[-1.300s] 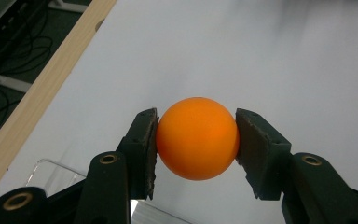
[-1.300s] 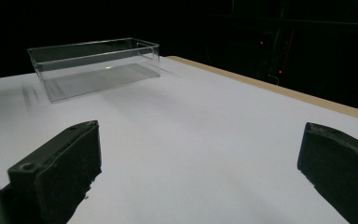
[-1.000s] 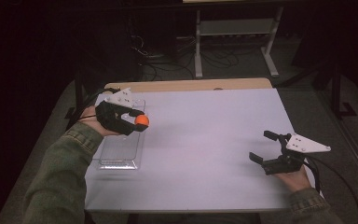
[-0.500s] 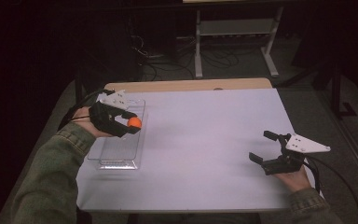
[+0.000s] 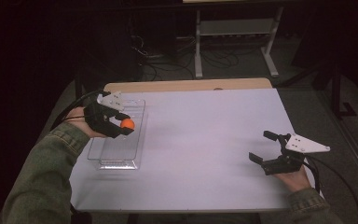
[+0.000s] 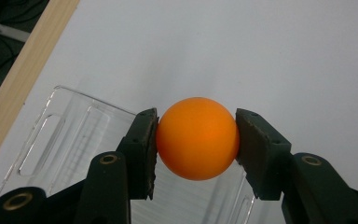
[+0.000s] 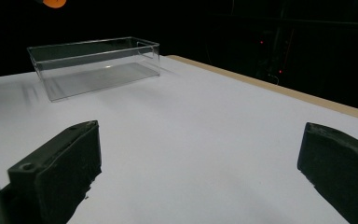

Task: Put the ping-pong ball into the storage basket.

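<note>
An orange ball (image 5: 127, 123) is clamped in my left gripper (image 5: 123, 125), which hangs over the clear plastic box (image 5: 116, 161) at the table's left side. In the left gripper view both pads press on the orange ball (image 6: 198, 138), with the clear box (image 6: 70, 144) below it. My right gripper (image 5: 266, 147) rests low near the table's right front, jaws wide apart with nothing between them. In the right gripper view, the clear box (image 7: 98, 65) stands across the white table and the orange ball (image 7: 54, 3) peeks in at the top edge.
The white table top (image 5: 205, 140) has a wooden strip (image 5: 186, 85) along its far edge. Beyond it stand a metal rack (image 5: 235, 35) and loose cables on a dark floor. The box holds nothing.
My left gripper has carried the ball a short way to the left, from the box's right edge to above its inside. The right gripper has stayed put.
</note>
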`<state>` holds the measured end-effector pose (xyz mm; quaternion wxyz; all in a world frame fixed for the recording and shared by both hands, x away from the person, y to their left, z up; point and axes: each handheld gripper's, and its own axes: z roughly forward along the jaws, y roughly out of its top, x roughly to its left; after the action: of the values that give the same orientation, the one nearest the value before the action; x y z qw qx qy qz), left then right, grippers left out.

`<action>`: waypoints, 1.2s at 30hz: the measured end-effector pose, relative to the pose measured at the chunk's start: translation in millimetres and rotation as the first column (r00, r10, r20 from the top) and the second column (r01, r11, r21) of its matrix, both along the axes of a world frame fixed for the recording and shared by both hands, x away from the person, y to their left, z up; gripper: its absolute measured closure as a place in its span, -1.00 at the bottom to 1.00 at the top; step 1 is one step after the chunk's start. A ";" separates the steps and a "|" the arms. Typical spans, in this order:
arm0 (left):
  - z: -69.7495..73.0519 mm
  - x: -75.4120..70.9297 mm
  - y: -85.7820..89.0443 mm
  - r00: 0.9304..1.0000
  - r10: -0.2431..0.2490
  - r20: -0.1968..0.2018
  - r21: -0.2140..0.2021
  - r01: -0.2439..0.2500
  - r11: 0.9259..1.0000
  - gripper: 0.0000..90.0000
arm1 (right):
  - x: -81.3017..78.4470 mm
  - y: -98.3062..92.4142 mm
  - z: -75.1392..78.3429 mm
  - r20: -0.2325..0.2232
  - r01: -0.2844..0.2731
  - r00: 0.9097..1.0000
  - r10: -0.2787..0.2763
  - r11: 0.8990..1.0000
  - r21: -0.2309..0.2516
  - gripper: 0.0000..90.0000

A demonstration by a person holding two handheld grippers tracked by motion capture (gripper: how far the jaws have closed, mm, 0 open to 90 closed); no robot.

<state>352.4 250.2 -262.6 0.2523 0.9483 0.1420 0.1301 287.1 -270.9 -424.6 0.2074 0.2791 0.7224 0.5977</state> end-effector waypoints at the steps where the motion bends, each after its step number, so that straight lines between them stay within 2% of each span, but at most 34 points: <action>1: 0.9 -0.2 1.1 1.000 0.003 0.001 -0.002 -0.003 1.000 0.13 | 0.0 0.0 0.0 0.000 0.000 1.000 0.000 1.000 0.000 -1.00; 8: 2.4 0.1 4.4 1.000 0.011 -0.008 0.040 -0.011 0.999 0.13 | 0.2 -0.2 0.0 0.000 0.000 1.000 0.000 1.000 -0.002 -1.00; 11: -1.1 1.2 5.3 1.000 0.012 -0.029 0.076 -0.010 0.997 0.13 | 0.3 -0.4 0.1 0.002 0.000 1.000 0.000 1.000 -0.003 -1.00; 13: -2.1 1.4 5.4 0.999 0.014 -0.033 0.078 -0.011 0.997 0.13 | 0.1 -0.3 0.1 -0.001 0.001 1.000 -0.001 1.000 -0.002 -1.00; 18: -6.2 2.1 4.6 0.998 0.004 -0.057 0.118 0.003 0.993 0.13 | 0.3 -0.2 -0.2 -0.002 0.001 1.000 -0.001 1.000 -0.004 -1.00; 28: -11.1 1.2 4.8 0.996 0.008 -0.088 0.149 0.006 0.989 0.13 | 0.1 -0.1 -0.2 -0.003 0.000 1.000 0.000 1.000 -0.005 -1.00; 36: -17.6 1.8 5.1 0.997 0.002 -0.079 0.156 0.010 0.988 0.12 | 0.0 -0.3 -0.1 -0.003 0.002 1.000 -0.002 1.000 -0.004 -1.00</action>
<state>354.2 255.3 -280.3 0.1716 0.9699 0.1392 0.1026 287.1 -271.2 -424.7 0.2074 0.2801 0.7238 0.5955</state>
